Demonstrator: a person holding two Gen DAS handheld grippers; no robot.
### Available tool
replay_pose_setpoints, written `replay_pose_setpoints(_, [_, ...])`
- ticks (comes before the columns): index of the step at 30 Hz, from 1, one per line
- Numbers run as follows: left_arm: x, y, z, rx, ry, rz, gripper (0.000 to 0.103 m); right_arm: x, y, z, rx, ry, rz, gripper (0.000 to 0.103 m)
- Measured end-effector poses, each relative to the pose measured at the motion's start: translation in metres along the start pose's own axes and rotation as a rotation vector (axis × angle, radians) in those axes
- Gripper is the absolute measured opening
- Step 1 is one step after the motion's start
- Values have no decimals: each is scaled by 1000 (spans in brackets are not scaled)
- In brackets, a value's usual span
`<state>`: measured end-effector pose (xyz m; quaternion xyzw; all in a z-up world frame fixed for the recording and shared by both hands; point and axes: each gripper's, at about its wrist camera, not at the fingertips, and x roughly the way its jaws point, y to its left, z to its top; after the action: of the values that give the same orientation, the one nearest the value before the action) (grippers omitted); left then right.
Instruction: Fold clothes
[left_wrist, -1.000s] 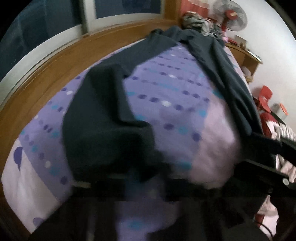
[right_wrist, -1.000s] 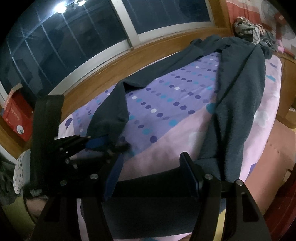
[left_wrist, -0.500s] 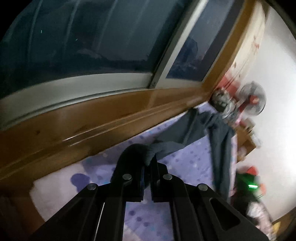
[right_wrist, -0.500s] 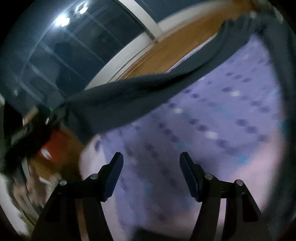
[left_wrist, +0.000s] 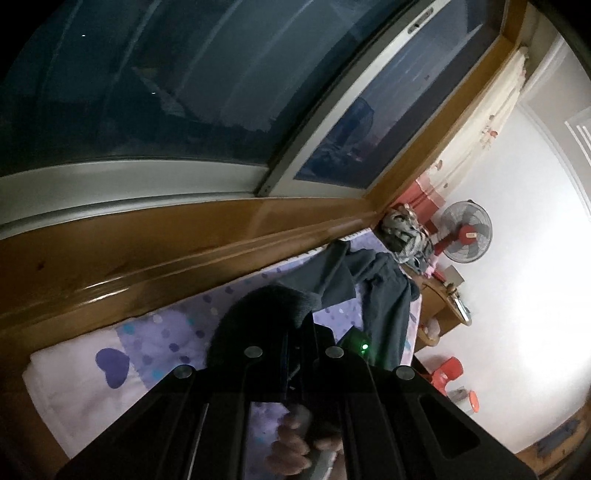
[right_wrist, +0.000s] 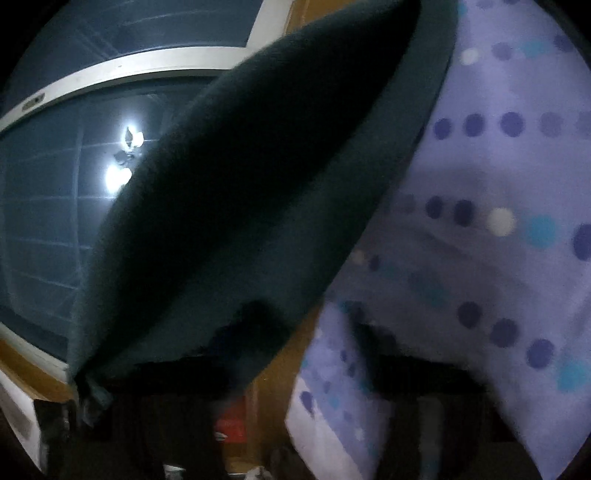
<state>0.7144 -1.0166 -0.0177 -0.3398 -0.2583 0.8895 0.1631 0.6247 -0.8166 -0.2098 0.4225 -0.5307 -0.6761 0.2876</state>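
The dark trousers (left_wrist: 384, 314) stretch lengthwise along the bed (left_wrist: 74, 387), far end by the fan, near leg-end pinched in the left tongs (left_wrist: 295, 354); the right tongs, hidden behind that lifted cloth, read pressed together, holding unclear.

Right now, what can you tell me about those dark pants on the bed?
The dark pants look like soft, fuzzy fleece in deep blue-grey. They stretch along the dotted purple bedsheet toward the far end of the bed. One leg lies flat on the sheet; the other is lifted, its end bunched in the shut left gripper. In the right wrist view the raised leg fills the frame as a draped fold with a stitched edge.
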Motion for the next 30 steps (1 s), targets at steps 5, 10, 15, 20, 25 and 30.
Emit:
replay_pose_setpoints(5, [-25,16,-13,-88,-41,-4,4,-62,62,-14,-293,-138,-142,1])
replay_pose_setpoints(10, [-37,54,-55,-181,-16,76,4,-113,125,-56,-643,-118,-349,1])
replay_pose_setpoints(15, [-19,111,-97,-272,77,205,4,-80,71,-93,-598,58,-516,1])
replay_pose_setpoints(20, [-15,144,-120,-304,173,226,4,-57,39,-117,-644,105,-696,3])
replay_pose_setpoints(25, [-22,140,-123,-191,235,228,25,-73,57,-143,-799,82,-752,12])
replay_pose_setpoints(30, [-7,135,-114,-140,296,195,28,-67,86,-186,-1098,149,-682,67])
